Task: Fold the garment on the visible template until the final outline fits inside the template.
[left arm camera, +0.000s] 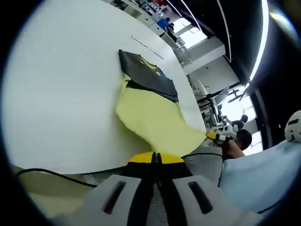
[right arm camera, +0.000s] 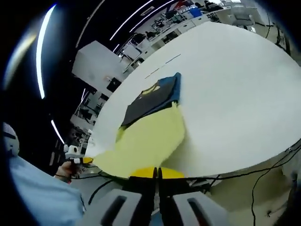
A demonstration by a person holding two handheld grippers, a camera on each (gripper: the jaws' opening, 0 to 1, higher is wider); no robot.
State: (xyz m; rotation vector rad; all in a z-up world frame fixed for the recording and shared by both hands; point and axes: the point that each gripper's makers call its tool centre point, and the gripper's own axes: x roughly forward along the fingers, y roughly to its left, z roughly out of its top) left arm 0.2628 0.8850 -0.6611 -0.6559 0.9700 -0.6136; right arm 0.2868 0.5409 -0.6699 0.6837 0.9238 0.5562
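Note:
A garment with a yellow body point(left arm camera: 155, 117) and a dark navy upper part point(left arm camera: 148, 73) lies on the white table point(left arm camera: 66, 94), its yellow end pulled over the near edge. My left gripper point(left arm camera: 155, 157) is shut at the yellow hem. In the left gripper view, my right gripper point(left arm camera: 219, 138) pinches the far hem corner. From the right gripper view, the garment point(right arm camera: 150, 134) stretches from my shut right gripper point(right arm camera: 155, 171) to the left gripper point(right arm camera: 77, 160) at the other corner. Thin template lines point(left arm camera: 146, 46) point(right arm camera: 163, 63) mark the table beyond the garment.
A person's hand point(left arm camera: 231, 148) and light blue sleeve point(left arm camera: 263, 174) sit at the right. Black cables point(left arm camera: 51, 173) point(right arm camera: 263, 168) hang below the table edge point(right arm camera: 244, 165). Desks and equipment point(left arm camera: 214, 101) stand beyond the table.

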